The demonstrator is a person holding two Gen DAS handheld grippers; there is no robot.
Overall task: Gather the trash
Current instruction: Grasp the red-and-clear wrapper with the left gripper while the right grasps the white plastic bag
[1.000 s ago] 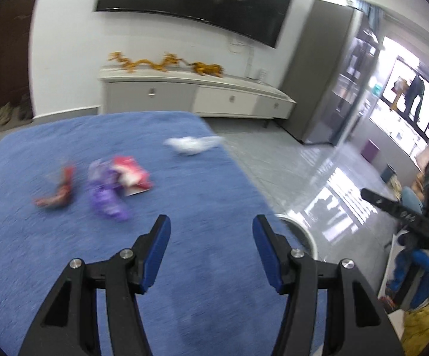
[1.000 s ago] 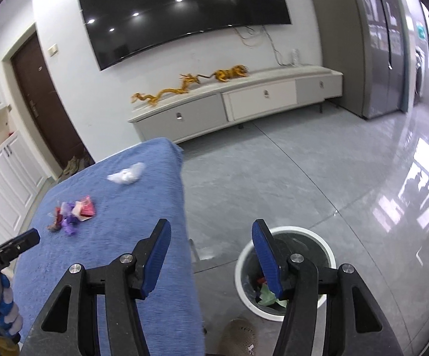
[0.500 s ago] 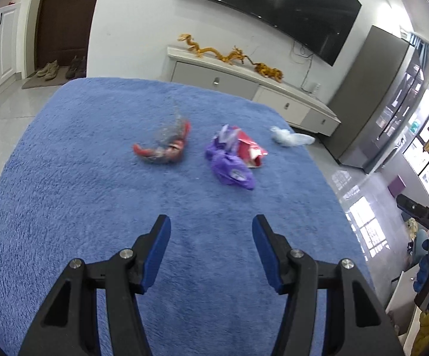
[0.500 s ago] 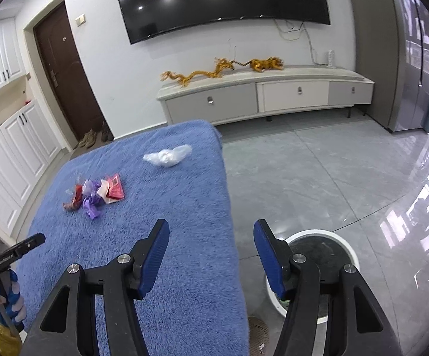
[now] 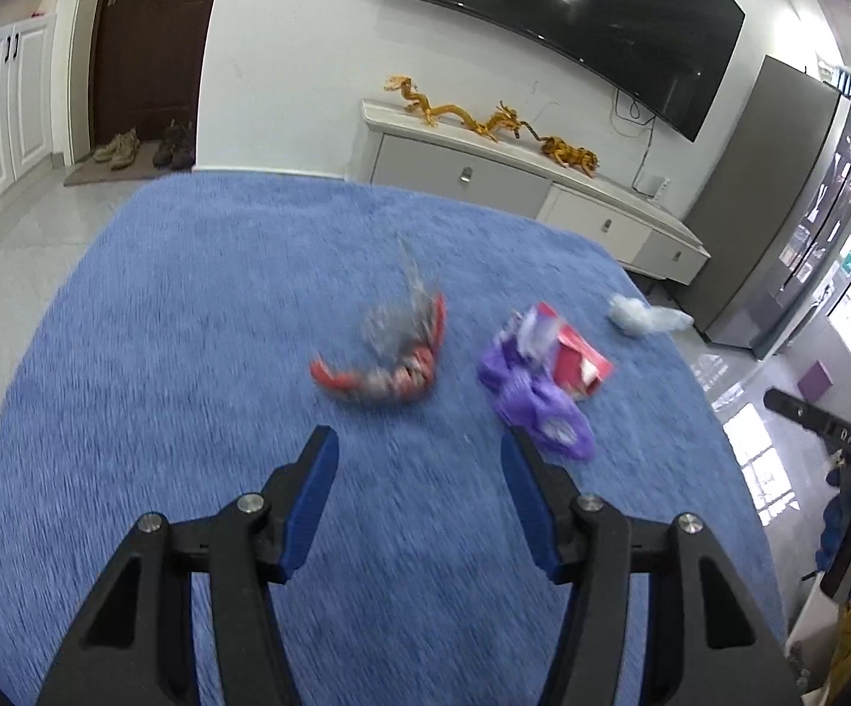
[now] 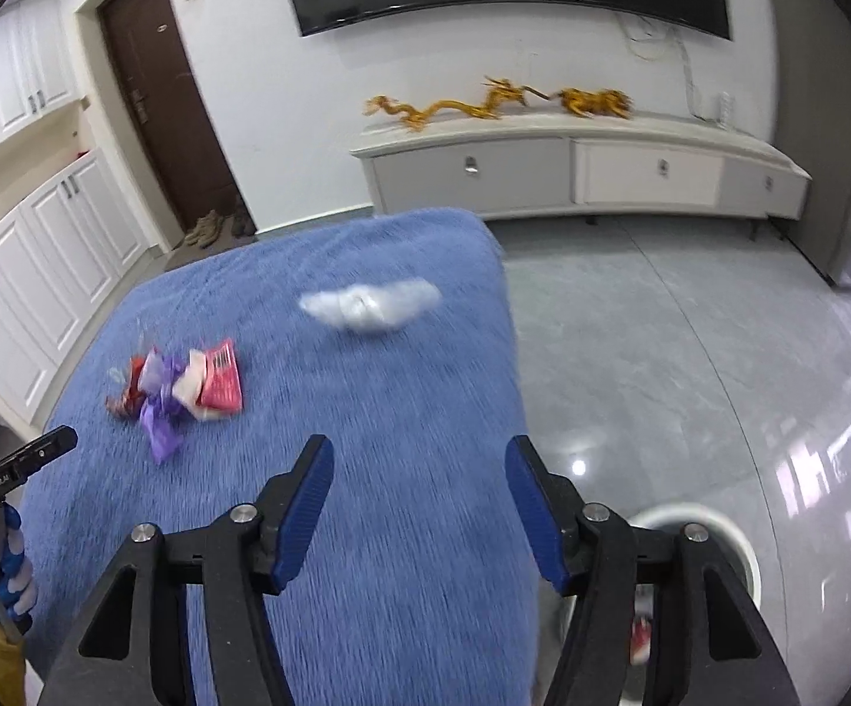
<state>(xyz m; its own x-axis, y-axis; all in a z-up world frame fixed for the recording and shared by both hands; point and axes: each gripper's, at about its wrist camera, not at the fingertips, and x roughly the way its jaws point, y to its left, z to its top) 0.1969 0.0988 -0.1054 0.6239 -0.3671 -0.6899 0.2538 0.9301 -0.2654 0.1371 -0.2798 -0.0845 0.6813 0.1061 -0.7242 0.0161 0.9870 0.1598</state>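
Trash lies on a blue fuzzy table cover [image 5: 190, 353]. A red and clear wrapper [image 5: 393, 362], a purple wrapper [image 5: 537, 406], a red packet [image 5: 578, 359] and a white crumpled tissue [image 5: 640, 315] show in the left wrist view. My left gripper [image 5: 419, 453] is open and empty, just short of the red wrapper. My right gripper [image 6: 419, 459] is open and empty over the cover, short of the white tissue [image 6: 369, 306]. The purple wrapper [image 6: 160, 412] and red packet [image 6: 219, 382] lie to its left. A white trash bin [image 6: 714, 535] stands on the floor at lower right.
A white TV cabinet [image 6: 572, 170] with golden dragon figures [image 6: 443, 106] stands by the far wall under a black TV [image 5: 572, 17]. Glossy grey floor [image 6: 690, 323] lies right of the table. A brown door [image 6: 166, 106] and white cupboards [image 6: 31, 270] are at left.
The left gripper has moved closer to the wrappers. The right gripper has swung left from over the bin to over the table cover, toward the white tissue. Both stay open.
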